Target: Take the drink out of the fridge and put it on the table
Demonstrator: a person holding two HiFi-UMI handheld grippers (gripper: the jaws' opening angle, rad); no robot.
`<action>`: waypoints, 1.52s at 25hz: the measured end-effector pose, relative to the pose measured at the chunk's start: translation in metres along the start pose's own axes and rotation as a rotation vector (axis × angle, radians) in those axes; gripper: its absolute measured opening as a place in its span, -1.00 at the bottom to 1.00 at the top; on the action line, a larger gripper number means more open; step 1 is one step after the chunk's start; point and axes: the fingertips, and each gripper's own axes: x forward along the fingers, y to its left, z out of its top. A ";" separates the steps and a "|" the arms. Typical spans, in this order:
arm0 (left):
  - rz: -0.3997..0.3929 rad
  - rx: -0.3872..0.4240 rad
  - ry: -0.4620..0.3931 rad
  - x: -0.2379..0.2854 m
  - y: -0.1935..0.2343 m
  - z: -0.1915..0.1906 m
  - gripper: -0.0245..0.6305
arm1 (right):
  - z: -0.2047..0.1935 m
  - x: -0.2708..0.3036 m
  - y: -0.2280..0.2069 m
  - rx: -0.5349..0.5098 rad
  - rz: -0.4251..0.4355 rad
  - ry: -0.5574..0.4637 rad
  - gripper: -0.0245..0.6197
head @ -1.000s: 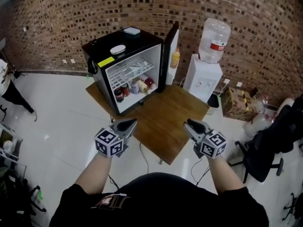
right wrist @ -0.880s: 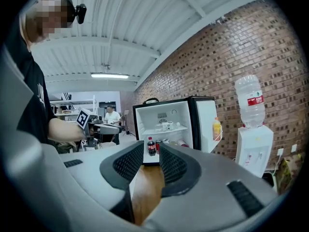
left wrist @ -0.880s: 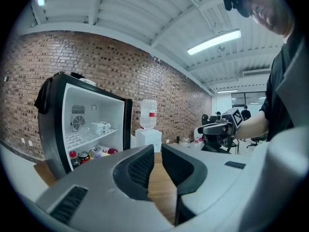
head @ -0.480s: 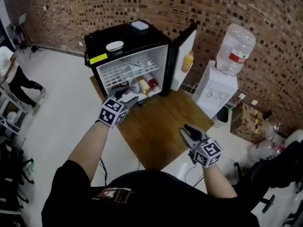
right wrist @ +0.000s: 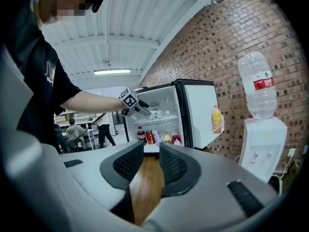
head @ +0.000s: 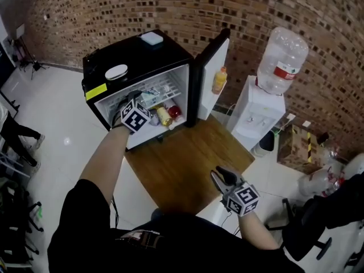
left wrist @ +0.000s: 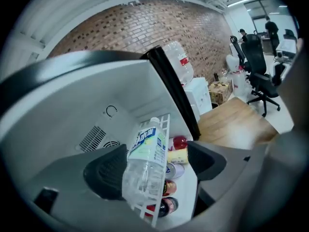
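Observation:
The black mini fridge point(head: 142, 56) stands on the wooden table point(head: 182, 164) with its door point(head: 213, 67) swung open. My left gripper point(head: 126, 106) reaches inside at shelf height. Its jaws are opening, and a clear water bottle point(left wrist: 145, 146) with a blue and green label lies on the white wire shelf between them, not squeezed by the pads. Several cans and small bottles point(left wrist: 169, 170) stand below the shelf. My right gripper point(head: 220, 176) hovers over the table's near corner, and in its own view the right gripper point(right wrist: 151, 151) is slightly open with only wood showing in the gap.
An orange drink bottle point(head: 218, 81) sits in the door rack. A white dish point(head: 116, 71) and a white box point(head: 152, 37) lie on the fridge top. A water dispenser point(head: 259, 115) with its jug point(head: 282, 53) stands right of the table, with an office chair point(head: 324, 209) further right.
My left gripper has travelled from the table's near edge forward into the fridge, and its jaws have spread apart. The right gripper has stayed near the table's front corner.

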 end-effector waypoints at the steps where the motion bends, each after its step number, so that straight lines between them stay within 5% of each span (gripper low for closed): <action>1: -0.006 0.003 0.016 0.010 0.006 -0.002 0.27 | -0.004 0.001 -0.001 0.004 -0.002 0.006 -0.56; 9: -0.127 -0.052 0.080 0.056 0.017 -0.007 0.27 | -0.025 -0.006 -0.019 0.069 -0.034 0.016 -0.56; 17: -0.037 0.152 0.154 0.070 0.019 -0.021 0.17 | -0.023 -0.016 -0.020 0.067 -0.042 0.023 -0.56; 26: -0.056 0.158 0.139 0.065 0.013 -0.018 0.17 | -0.027 -0.027 -0.018 0.080 -0.056 0.028 -0.56; 31: -0.078 0.009 0.006 0.049 0.013 0.007 0.16 | -0.027 -0.029 -0.017 0.087 -0.058 0.030 -0.56; 38: -0.179 -0.244 -0.404 -0.010 -0.003 0.075 0.15 | -0.019 -0.028 -0.023 0.101 -0.064 -0.005 -0.55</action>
